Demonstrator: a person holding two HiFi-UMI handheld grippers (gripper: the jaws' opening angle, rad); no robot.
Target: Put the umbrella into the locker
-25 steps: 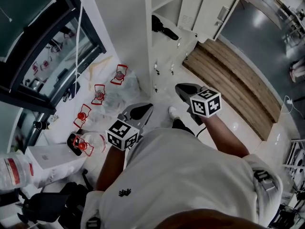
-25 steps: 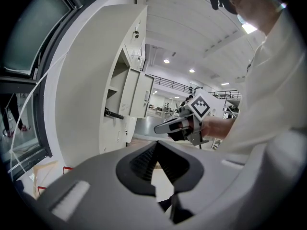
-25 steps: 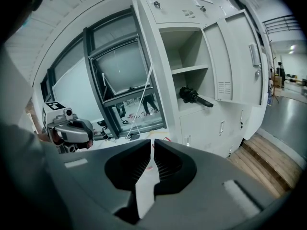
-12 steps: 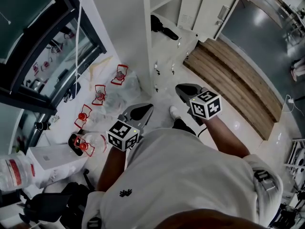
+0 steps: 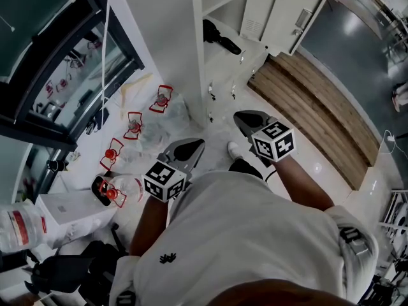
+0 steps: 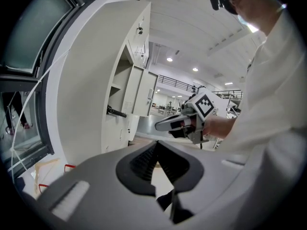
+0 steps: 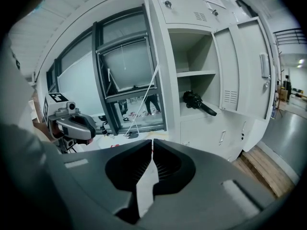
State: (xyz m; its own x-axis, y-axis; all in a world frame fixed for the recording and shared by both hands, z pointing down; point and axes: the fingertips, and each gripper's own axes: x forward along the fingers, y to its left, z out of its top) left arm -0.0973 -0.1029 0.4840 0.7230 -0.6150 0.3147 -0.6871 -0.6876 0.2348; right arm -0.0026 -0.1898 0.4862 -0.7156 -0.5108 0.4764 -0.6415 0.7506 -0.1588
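We note right gripper point(image 7: 152, 144) and left gripper point(image 6: 157, 144) both pinched closed, empty. Umbrella point(image 7: 198, 102) lies ahead of right gripper, inside locker point(image 7: 160, 56).

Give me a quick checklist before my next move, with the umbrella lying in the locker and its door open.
1. Umbrella lying inside the locker: ok.
2. Locker door swung open: ok.
3. Left gripper jaws together, nothing between them: ok.
4. Right gripper jaws together, nothing between them: ok.
5. Umbrella's handle end clear of the door's swing: cannot tell.
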